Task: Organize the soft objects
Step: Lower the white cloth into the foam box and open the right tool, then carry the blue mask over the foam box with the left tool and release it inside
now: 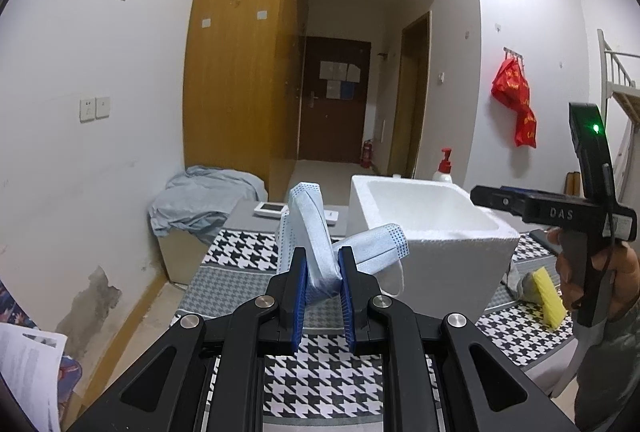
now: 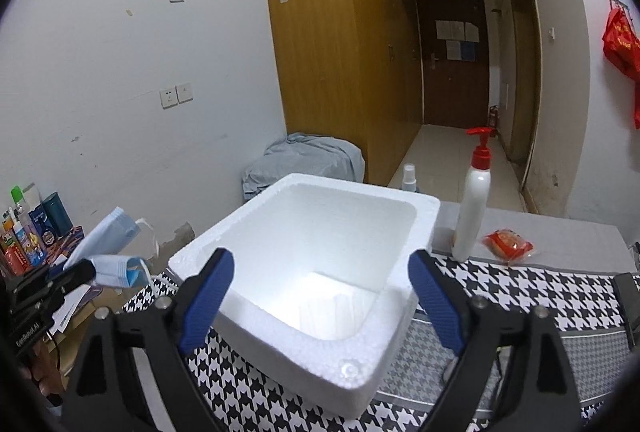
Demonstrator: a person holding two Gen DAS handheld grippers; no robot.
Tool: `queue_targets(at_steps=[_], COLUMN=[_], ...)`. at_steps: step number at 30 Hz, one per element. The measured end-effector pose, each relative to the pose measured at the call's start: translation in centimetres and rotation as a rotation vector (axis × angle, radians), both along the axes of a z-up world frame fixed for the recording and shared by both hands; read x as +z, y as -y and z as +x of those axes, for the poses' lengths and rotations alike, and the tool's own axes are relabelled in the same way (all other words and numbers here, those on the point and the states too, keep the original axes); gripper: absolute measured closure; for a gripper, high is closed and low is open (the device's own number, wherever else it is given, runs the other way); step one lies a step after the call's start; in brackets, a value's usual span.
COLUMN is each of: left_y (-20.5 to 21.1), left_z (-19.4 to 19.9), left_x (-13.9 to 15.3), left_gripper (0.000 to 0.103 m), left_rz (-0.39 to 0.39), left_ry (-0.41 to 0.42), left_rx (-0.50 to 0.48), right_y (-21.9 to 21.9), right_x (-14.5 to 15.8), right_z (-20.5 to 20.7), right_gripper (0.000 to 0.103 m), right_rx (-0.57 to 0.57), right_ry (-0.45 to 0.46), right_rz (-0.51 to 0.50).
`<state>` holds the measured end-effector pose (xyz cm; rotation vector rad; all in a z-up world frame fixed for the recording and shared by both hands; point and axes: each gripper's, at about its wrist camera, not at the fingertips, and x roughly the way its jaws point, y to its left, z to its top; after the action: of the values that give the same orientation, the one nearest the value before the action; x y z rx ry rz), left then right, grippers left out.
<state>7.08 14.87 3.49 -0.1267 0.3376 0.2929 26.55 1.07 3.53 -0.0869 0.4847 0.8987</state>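
Two grippers share the scene, and much of each is cut off by the frame edges. The left gripper (image 1: 323, 278) is clamped on a bundle of blue face masks (image 1: 316, 232), its blue pads pressed against the folded stack, which sticks up and fans out above the fingers; one white ear loop dangles to the right. How many masks are in the stack cannot be told. The bundle hangs in the air just left of the white foam box (image 1: 432, 232), above the houndstooth tablecloth (image 1: 320, 372).

In the right wrist view the right gripper (image 2: 322, 296) stands wide, its two blue pads spread to either side of the foam box's near wall and gripping nothing. The box's open inside is washed out by glare; a pale ridged shape lies at the bottom, hard to make out.

The person's right hand (image 1: 592, 268) is partly hidden behind the gripper's handle, holding it level beside the box. A yellow sponge (image 1: 550, 296) lies on the cloth, half hidden by that hand. Behind the box stand a white pump bottle (image 2: 474, 208) and a small red packet (image 2: 508, 242).
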Motion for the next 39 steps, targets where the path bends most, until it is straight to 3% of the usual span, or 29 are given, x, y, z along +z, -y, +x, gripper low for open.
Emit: queue_targets(at_steps=[10, 18, 39], left_y=[0.8, 1.4, 3.6], left_z=[0.8, 2.0, 6.2], left_x=[1.1, 2.3, 4.4], left_gripper=[0.087, 0.087, 0.087], left_rz=[-0.022, -0.029, -0.017], left_ry=[0.014, 0.029, 0.019], left_rx=[-0.06, -0.102, -0.197], right_y=[2.0, 4.0, 8.9], right_x=[0.4, 0.4, -1.2], right_z=[-1.1, -2.1, -3.2], right_gripper=[0.001, 0.0, 0.0], right_rx=[-0.008, -0.024, -0.082], right_ry=[0.039, 0.074, 0.062], right_rz=[0.013, 0.012, 0.041])
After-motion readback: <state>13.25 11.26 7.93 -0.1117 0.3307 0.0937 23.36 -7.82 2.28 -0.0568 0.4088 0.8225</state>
